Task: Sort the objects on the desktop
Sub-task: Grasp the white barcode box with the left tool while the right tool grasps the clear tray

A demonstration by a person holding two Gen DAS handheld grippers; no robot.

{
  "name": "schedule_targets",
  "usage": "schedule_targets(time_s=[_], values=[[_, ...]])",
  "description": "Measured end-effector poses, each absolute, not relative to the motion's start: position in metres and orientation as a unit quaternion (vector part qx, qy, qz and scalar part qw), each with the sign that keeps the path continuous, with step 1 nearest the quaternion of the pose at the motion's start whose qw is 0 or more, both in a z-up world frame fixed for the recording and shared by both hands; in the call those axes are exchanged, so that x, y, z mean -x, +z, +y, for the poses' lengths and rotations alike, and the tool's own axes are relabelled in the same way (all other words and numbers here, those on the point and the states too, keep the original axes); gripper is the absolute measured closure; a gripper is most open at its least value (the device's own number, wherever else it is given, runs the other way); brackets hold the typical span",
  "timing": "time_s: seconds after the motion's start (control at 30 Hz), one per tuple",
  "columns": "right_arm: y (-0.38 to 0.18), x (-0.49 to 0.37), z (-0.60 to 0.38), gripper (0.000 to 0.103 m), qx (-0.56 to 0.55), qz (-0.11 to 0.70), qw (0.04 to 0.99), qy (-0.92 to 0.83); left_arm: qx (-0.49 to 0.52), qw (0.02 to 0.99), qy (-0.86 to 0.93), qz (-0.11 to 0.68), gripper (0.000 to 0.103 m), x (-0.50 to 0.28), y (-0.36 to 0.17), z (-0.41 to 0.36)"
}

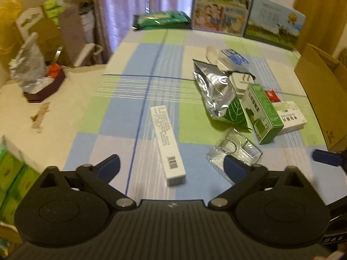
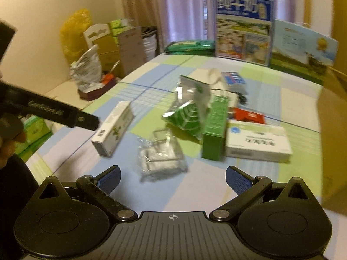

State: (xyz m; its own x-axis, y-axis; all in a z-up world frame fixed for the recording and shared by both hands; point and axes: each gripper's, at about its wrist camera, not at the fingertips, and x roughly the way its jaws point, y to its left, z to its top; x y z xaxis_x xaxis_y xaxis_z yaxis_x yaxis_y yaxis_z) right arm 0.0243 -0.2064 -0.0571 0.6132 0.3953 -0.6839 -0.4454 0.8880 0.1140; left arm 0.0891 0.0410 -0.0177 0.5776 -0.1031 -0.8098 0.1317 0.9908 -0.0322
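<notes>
A long white box point(image 1: 168, 143) point(image 2: 112, 127) lies on the checked tablecloth just ahead of my left gripper point(image 1: 172, 166), which is open and holds nothing. A clear plastic case point(image 1: 234, 151) point(image 2: 161, 156) sits in front of my right gripper point(image 2: 172, 178), also open with nothing between its fingers. Behind them lie a silver foil pouch with a green leaf point(image 1: 219, 95) point(image 2: 188, 112), a green box point(image 1: 263, 112) point(image 2: 215, 130), a white medicine box point(image 1: 290, 117) point(image 2: 258, 143), a red packet point(image 2: 249, 114), a white charger point(image 1: 240, 82) and a blue-white box point(image 1: 235, 57) point(image 2: 233, 78).
A brown cardboard box point(image 1: 321, 91) point(image 2: 331, 130) stands at the table's right edge. Milk cartons point(image 1: 223, 4) and a green pack point(image 1: 160, 19) line the far edge. The left gripper's body point(image 2: 54, 112) reaches in at the left of the right wrist view.
</notes>
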Motion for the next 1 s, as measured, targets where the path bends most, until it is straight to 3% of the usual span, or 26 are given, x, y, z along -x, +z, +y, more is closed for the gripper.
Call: schedule_targets(time_s=[0.1,0.23,0.7,1.0], values=[[-0.067,-0.036,-0.195,0.011,0.037,0.373,0.892,0.253,-0.026,0.880,-0.077,0.469,0.015,-0.105,-0.028,0.040],[-0.081,-0.051,-0.186,0.014,0.041,0.375,0.888,0.264,-0.037,0.868,-0.088,0.488,0.020,-0.122,-0.038,0.036],[-0.109,-0.083,-0.173,0.028,0.062,0.381,0.878,0.281,-0.054,0.845,-0.102,0.522,0.025,-0.160,-0.068,0.029],[-0.113,-0.088,-0.168,0.048,0.070,0.387,0.876,0.279,-0.044,0.842,-0.098,0.529,0.056,-0.170,-0.078,0.037]])
